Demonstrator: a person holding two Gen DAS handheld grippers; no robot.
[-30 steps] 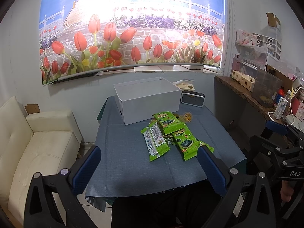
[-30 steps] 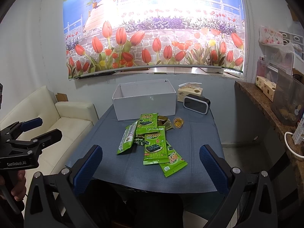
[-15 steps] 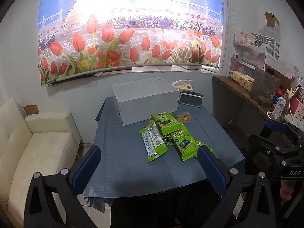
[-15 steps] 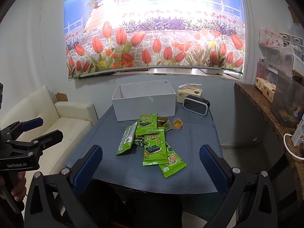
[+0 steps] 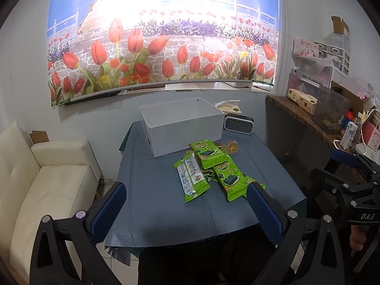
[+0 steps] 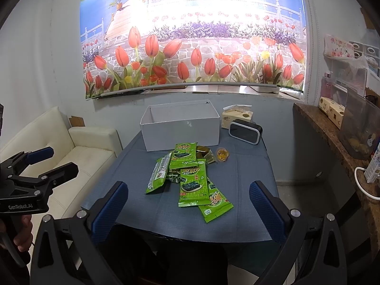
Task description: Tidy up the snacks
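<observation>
Several green snack packets [image 5: 209, 168] lie in a loose pile on the blue-grey table [image 5: 152, 204], also seen in the right wrist view [image 6: 190, 175]. Small yellow jelly cups [image 6: 222, 154] lie behind the pile. An open white box [image 5: 181, 124] stands at the table's back; it also shows in the right wrist view [image 6: 180, 128]. My left gripper [image 5: 185, 210] is open and empty, short of the table's near edge. My right gripper [image 6: 188, 211] is open and empty, also short of the near edge. Each gripper shows at the side of the other's view.
A black clock [image 6: 245, 133] and a tissue pack [image 6: 236, 116] stand right of the box. A cream sofa [image 5: 42, 185] is to the left. A cluttered stone counter [image 5: 318, 118] runs along the right. A tulip poster hangs on the wall behind.
Both views have shifted only slightly; the pile sits a touch higher in frame. Nothing on the table has moved and both grippers stay open.
</observation>
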